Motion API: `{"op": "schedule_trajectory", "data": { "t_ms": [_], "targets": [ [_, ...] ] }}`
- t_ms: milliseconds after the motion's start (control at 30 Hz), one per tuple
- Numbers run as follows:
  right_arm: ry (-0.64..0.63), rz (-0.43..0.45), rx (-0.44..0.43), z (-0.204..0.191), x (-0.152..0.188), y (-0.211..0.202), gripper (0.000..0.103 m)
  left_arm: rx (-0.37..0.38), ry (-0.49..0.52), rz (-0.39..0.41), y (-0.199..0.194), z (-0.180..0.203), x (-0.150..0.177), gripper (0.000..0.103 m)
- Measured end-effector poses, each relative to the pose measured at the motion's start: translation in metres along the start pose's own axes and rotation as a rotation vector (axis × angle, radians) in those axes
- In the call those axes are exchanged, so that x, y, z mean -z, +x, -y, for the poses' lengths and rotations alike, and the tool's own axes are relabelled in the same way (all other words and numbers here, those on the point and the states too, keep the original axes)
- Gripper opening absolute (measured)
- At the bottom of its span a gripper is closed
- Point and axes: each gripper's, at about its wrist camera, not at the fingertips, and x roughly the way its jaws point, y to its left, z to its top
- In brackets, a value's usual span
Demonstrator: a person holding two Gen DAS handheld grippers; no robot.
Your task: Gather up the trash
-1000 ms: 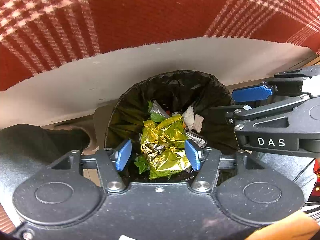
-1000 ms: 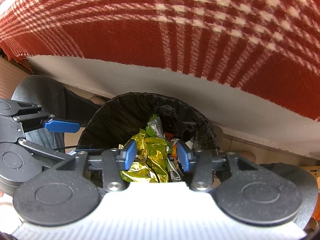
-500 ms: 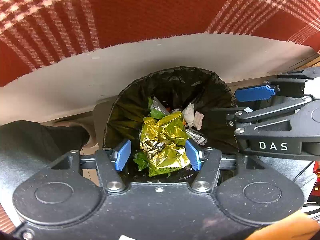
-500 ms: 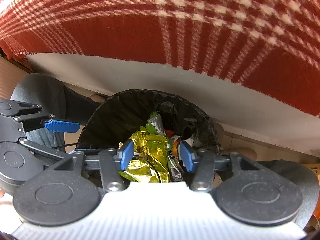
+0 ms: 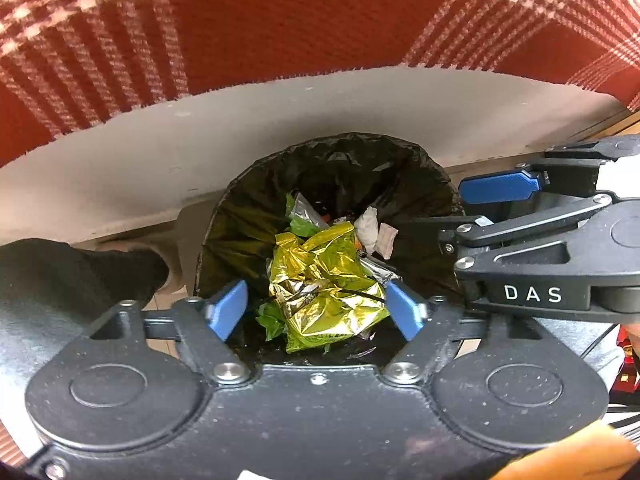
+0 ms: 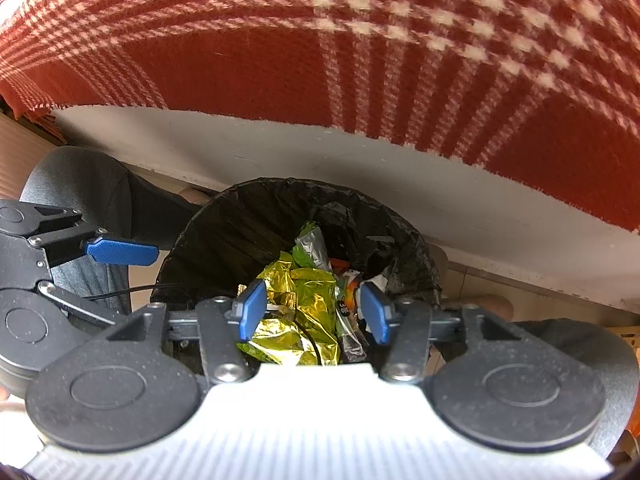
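Observation:
A bin lined with a black bag (image 5: pixel 256 216) (image 6: pixel 224 232) stands on the floor below both grippers. Inside lies a crumpled gold foil wrapper (image 5: pixel 320 280) (image 6: pixel 308 312), with green wrappers (image 5: pixel 298 224), white paper scraps (image 5: pixel 370 226) and an orange packet (image 6: pixel 348 292) around it. My left gripper (image 5: pixel 316 310) hangs open above the bin with nothing between its blue pads. My right gripper (image 6: pixel 314 312) is open too, over the same bin, and holds nothing. In the left wrist view the right gripper's blue fingertip (image 5: pixel 500 190) juts in from the right.
A red and white plaid cloth (image 5: pixel 280 20) (image 6: pixel 360 40) hangs over a white table edge (image 5: pixel 240 140) (image 6: pixel 360 168) just behind the bin. A person's grey trouser legs (image 5: pixel 40 280) (image 6: pixel 80 184) flank the bin. Pale floor tiles (image 6: pixel 500 280) show at the right.
Both grippers have lifted slightly and the right one's fingers have spread a little wider. The trash in the bin lies as before.

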Motion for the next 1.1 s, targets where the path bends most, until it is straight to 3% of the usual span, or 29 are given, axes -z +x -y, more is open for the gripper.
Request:
{"op": "schedule_trajectory", "data": {
  "t_ms": [133,267,1100],
  "targets": [
    [0.000,0.001,0.001,0.0015,0.0001,-0.0002,0.066,-0.003,0.003,0.001,-0.0002,0.0003,-0.0001,0.080],
    [0.000,0.001,0.001,0.0014,0.0005,-0.0005,0.066,-0.021,0.007,-0.005,0.0008,0.0009,-0.0009,0.090],
    [0.000,0.001,0.002,0.0019,0.0017,-0.0015,0.066,-0.021,0.009,-0.025,0.0074,0.0018,-0.0039,0.097]
  ]
}}
